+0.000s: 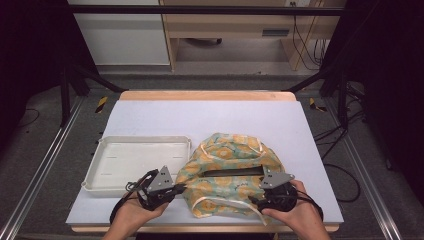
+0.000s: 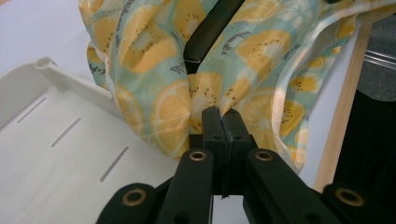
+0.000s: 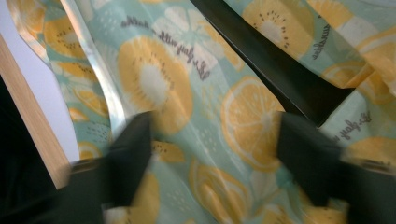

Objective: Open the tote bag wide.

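Left claw (image 2: 223,122) pinches the fruit-print cloth (image 1: 227,172) at lower centre, right claw (image 3: 212,154) gapes wide above it — an uneven pull could bunch the fabric.

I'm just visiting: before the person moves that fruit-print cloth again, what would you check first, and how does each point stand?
1. Left tongs pinching the fruit-print cloth: ok, jaws shut on a fold.
2. Right tongs gripping it: not ok, jaws open with cloth between them.
3. Black object showing through the cloth's opening stays covered: cannot tell.
4. White tray free to receive something: ok, nothing in it.
5. Cloth fully on the table: ok, though its front edge lies near the table's front edge.
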Demonstrator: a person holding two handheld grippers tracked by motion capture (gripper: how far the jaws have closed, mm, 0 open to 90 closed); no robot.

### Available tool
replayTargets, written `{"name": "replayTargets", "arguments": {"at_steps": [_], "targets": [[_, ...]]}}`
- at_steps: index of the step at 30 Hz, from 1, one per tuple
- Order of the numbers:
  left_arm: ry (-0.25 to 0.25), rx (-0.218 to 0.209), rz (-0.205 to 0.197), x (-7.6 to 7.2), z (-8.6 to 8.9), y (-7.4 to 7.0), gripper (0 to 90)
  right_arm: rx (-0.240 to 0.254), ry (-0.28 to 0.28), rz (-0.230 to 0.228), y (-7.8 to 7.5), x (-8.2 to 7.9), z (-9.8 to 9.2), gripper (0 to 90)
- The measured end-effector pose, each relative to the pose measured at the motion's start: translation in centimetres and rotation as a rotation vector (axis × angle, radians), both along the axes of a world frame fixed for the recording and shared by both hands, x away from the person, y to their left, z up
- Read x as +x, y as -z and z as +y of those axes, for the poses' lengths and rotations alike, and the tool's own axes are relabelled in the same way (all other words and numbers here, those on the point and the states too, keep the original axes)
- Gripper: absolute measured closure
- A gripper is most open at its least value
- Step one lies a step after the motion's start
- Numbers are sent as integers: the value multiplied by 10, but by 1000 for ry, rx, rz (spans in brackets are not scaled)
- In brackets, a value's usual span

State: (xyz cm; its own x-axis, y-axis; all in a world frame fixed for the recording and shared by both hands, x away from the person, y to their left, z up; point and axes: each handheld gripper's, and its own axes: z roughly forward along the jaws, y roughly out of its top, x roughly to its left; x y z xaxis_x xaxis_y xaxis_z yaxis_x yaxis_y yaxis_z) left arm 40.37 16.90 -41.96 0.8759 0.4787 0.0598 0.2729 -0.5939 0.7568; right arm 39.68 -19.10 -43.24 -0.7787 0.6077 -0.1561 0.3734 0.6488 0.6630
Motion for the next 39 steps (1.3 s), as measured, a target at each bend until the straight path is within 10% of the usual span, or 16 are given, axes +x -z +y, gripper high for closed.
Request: {"name": "replayTargets", "arguments": {"at_steps": [5, 9, 22, 34, 39], "targets": [[15, 38, 19, -1, -2, 5, 900, 19, -20, -6, 1, -4, -3, 821], [25, 54, 34, 1, -5, 8, 900, 30, -41, 26, 11, -9, -8, 900], [24, 96, 20, 3, -19, -1, 900, 103, -7, -26, 10, -9, -20, 888], [-20, -3, -34, 11, -21, -34, 900, 106, -25, -86, -4, -13, 3, 274], [-16, -11, -45, 11, -21, -42, 900, 45, -7, -81, 1, -4, 10, 540]]}}
